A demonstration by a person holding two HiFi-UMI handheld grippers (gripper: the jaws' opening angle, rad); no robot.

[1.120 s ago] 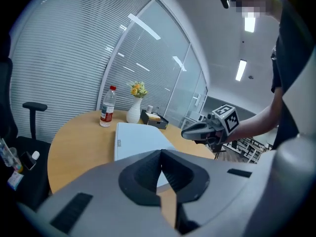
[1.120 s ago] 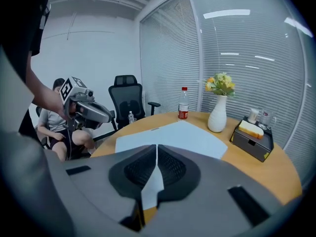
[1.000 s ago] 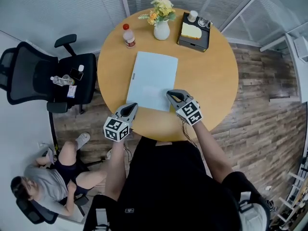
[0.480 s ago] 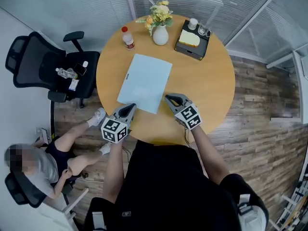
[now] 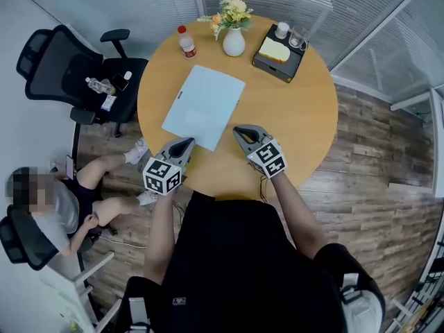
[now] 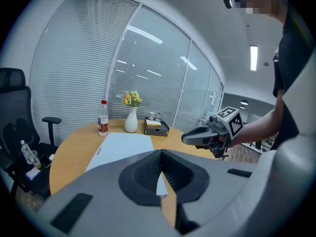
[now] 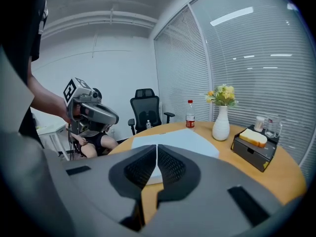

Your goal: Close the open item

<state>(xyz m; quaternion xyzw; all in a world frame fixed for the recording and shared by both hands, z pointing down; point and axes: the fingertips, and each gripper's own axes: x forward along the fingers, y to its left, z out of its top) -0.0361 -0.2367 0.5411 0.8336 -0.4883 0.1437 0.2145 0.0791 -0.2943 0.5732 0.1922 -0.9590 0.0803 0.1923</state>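
Note:
A pale blue flat item (image 5: 203, 106), like a laptop or folder, lies shut and flat on the round wooden table (image 5: 298, 116). My left gripper (image 5: 191, 142) is shut and empty, with its tips at the item's near edge. My right gripper (image 5: 238, 130) is also shut and empty, just right of the item's near right corner. In the left gripper view the closed jaws (image 6: 161, 154) point over the item (image 6: 121, 147), with the right gripper (image 6: 190, 138) alongside. In the right gripper view the closed jaws (image 7: 157, 149) face the item (image 7: 182, 138), and the left gripper (image 7: 111, 116) shows at the left.
At the table's far side stand a white vase of flowers (image 5: 233, 40), a red-capped bottle (image 5: 186, 46) and a black box holding a yellow sponge (image 5: 279, 54). A black office chair (image 5: 69, 68) is at the left. A seated person (image 5: 48, 207) is lower left. Glass walls surround the room.
The head view has swung, so the table sits a little higher and further left. Both grippers stay shut by the item's near edge. The seated person has shifted.

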